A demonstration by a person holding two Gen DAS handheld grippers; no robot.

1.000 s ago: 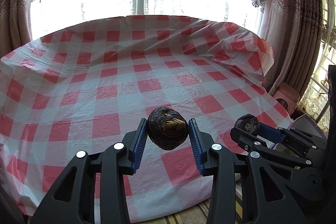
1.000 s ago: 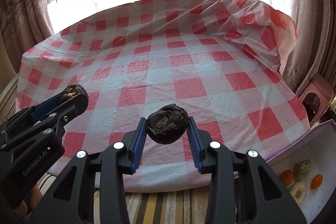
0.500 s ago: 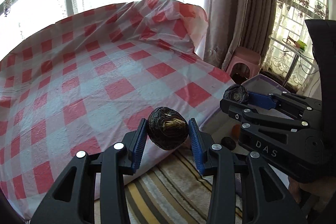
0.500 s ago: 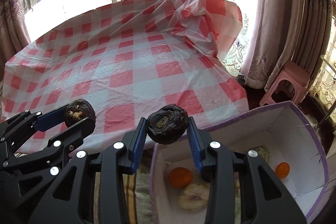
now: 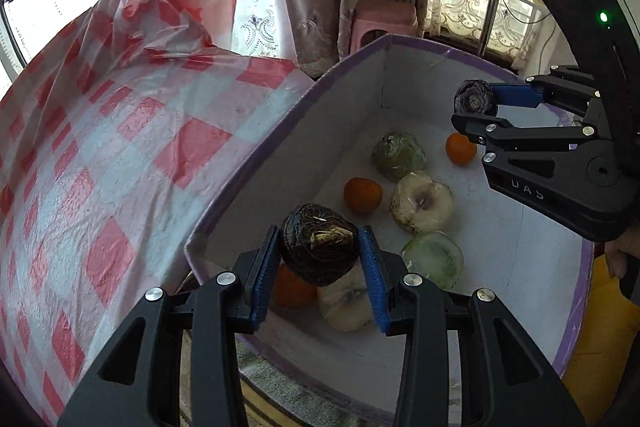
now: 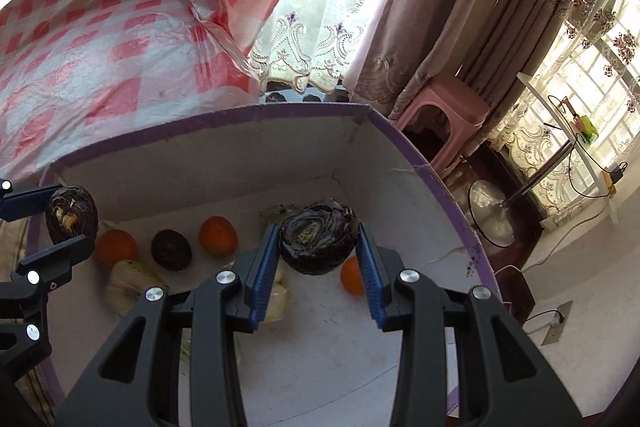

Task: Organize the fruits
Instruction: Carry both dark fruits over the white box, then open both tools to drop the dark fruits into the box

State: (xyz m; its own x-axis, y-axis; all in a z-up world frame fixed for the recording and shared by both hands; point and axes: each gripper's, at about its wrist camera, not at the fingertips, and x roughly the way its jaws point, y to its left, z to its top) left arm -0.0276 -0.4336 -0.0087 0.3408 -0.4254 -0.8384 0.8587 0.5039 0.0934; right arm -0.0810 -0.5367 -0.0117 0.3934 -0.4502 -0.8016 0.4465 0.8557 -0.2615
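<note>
- The left hand-held gripper (image 5: pixel 319 251) pinches a dark wrinkled fruit (image 5: pixel 318 245) between its blue pads, holding it in the air above the near end of the white box (image 5: pixel 280 163) with the purple rim.
- The right hand-held gripper (image 6: pixel 318 245) pinches a second dark fruit (image 6: pixel 318 241) the same way, above the box's far part.
- Inside the box lie oranges (image 5: pixel 362 189), pale wrapped fruits (image 5: pixel 422 202), and one dark fruit on the floor (image 6: pixel 171 250) of the box.
- The box stands just beside the desk under its red-checked cloth (image 5: pixel 120 147); a pink stool (image 6: pixel 448 107) stands behind.
</note>
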